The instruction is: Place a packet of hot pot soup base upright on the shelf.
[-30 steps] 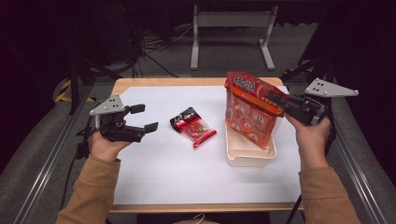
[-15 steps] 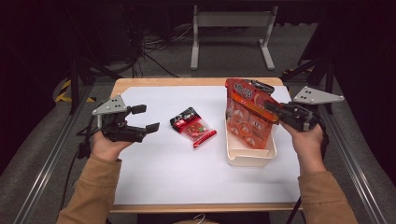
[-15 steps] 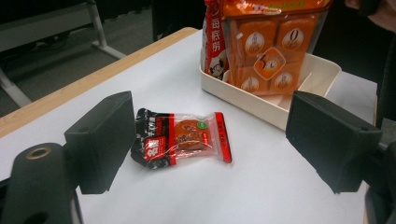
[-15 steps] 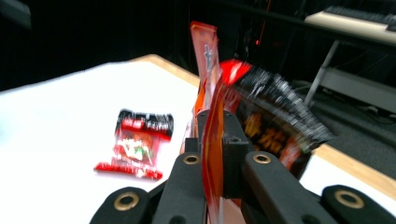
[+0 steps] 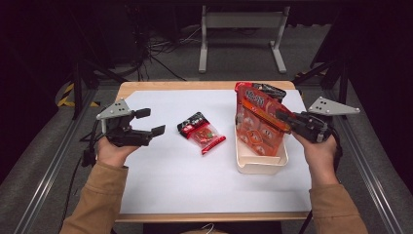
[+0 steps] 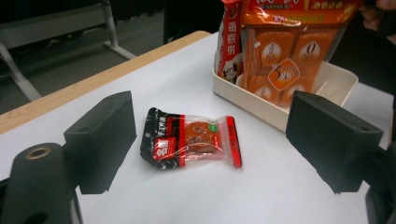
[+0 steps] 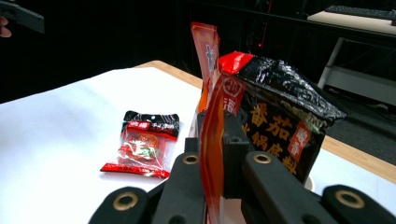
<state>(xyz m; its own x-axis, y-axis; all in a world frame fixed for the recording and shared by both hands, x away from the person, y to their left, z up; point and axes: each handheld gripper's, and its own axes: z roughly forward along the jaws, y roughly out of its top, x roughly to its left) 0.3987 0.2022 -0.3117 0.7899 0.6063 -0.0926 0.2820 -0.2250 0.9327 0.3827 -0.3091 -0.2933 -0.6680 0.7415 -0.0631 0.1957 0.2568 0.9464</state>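
Lowered since the earlier frames: the orange packet has come down with the right tongs and its bottom edge now sits inside the white tray, where before it hung higher over it. Left tongs have not shifted.

Right tongs: clamped on the orange packet's edge; the right gripper view shows the thin foil pinched flat between both jaws. Packet stands nearly upright, leaning toward the far side of the tray. A dark packet stands just behind it in the same tray, and a narrow red-and-white packet stands against it at the tray's left wall.

Left tongs: jaws apart, nothing between them, held above the worktop at its left side. The small red packet lies flat on the white sheet, near the left tongs and clear of the tray.

Judgement, step in hand: seating the orange packet in the tray; one small packet left to collect.

Risks from here:
- Packet is tall against a shallow tray. If released while leaning, it may tip over the rim or push the dark packet out the back.
- Grip is on an edge only; slick foil could slide out before the packet is seated.
- Pressing down further could shove the light tray along the paper.
- Small packet lies flat and thin; tongs closing on it may skid or drag the sheet.
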